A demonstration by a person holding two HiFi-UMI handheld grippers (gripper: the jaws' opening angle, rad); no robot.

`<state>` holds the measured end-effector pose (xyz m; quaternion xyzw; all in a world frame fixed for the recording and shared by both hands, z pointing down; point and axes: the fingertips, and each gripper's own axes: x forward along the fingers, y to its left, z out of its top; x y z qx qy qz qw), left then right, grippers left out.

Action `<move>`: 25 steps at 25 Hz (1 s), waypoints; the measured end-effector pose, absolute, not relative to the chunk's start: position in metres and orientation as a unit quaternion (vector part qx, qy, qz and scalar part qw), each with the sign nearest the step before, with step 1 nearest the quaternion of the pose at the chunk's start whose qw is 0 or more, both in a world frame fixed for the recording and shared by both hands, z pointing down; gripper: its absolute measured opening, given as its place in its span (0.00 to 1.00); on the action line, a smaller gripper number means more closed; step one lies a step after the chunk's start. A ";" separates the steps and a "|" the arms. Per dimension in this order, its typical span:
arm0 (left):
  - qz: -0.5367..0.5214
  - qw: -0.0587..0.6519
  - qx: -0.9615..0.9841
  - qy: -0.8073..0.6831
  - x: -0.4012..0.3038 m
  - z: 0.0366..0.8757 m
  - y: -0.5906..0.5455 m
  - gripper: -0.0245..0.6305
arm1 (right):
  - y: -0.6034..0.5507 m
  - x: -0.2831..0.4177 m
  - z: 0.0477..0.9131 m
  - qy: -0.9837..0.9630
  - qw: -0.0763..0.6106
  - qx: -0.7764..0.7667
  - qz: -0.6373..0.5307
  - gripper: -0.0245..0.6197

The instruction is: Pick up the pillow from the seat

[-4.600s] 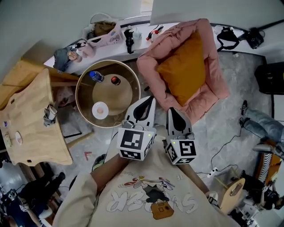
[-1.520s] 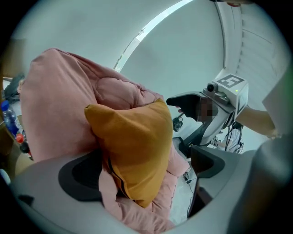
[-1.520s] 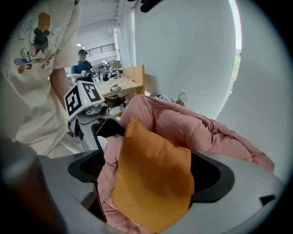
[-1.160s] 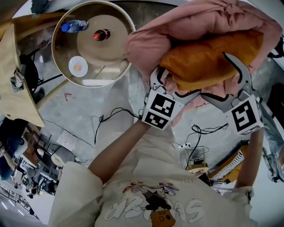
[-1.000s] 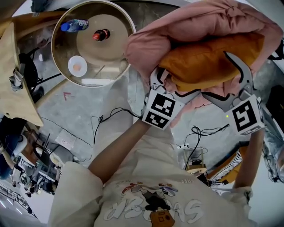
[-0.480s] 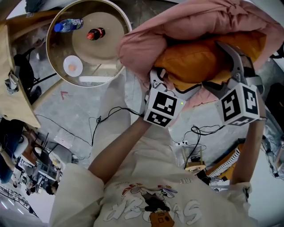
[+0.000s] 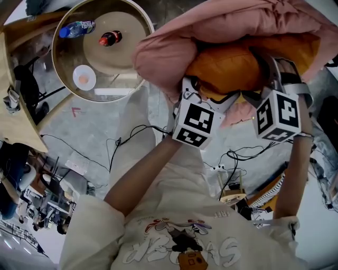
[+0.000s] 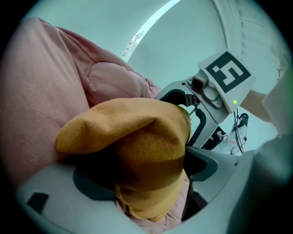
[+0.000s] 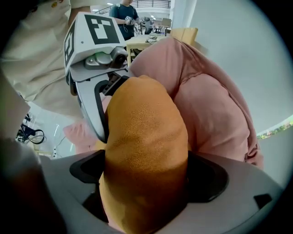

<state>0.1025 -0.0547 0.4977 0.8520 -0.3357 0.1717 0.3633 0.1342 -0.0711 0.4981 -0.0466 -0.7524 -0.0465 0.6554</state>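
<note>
An orange pillow (image 7: 232,66) lies in the pink padded seat (image 7: 211,26). My left gripper (image 7: 208,95) reaches in from the near side and grips the pillow's near left corner. Its jaws have just been closing, and the pillow (image 8: 137,151) bulges between them, touching both. My right gripper (image 7: 266,71) points down over the pillow's right end. In the right gripper view the pillow (image 9: 146,137) fills the whole gap of the right gripper (image 9: 146,183) and is pinched there. Each gripper shows in the other's view: the right gripper (image 8: 201,114) and the left gripper (image 9: 98,91).
A round table (image 7: 138,16) at upper left carries a blue bottle (image 7: 76,27), a red-capped bottle (image 7: 111,38) and a white dish (image 7: 83,77). Cables (image 7: 132,137) trail over the grey floor beside the seat. A wooden table (image 7: 10,105) stands at the far left.
The right gripper has swung in and down onto the pillow's right end, its marker cube turning toward the camera. The left gripper's jaws have narrowed onto the near corner.
</note>
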 end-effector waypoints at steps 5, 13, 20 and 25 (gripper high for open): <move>0.161 0.379 0.854 -0.318 0.109 0.501 -0.059 0.60 | -0.074 0.136 0.504 -0.759 0.649 -0.035 -0.048 0.81; 0.137 0.436 0.839 -0.297 0.123 0.502 -0.052 0.38 | -0.060 0.146 0.504 -0.759 0.649 0.003 -0.042 0.48; 0.152 0.430 0.848 -0.272 0.130 0.477 -0.035 0.32 | -0.043 0.152 0.487 -0.763 0.644 0.032 -0.040 0.43; 0.149 0.426 0.853 -0.260 0.139 0.459 -0.021 0.31 | -0.030 0.161 0.469 -0.763 0.643 0.044 -0.039 0.43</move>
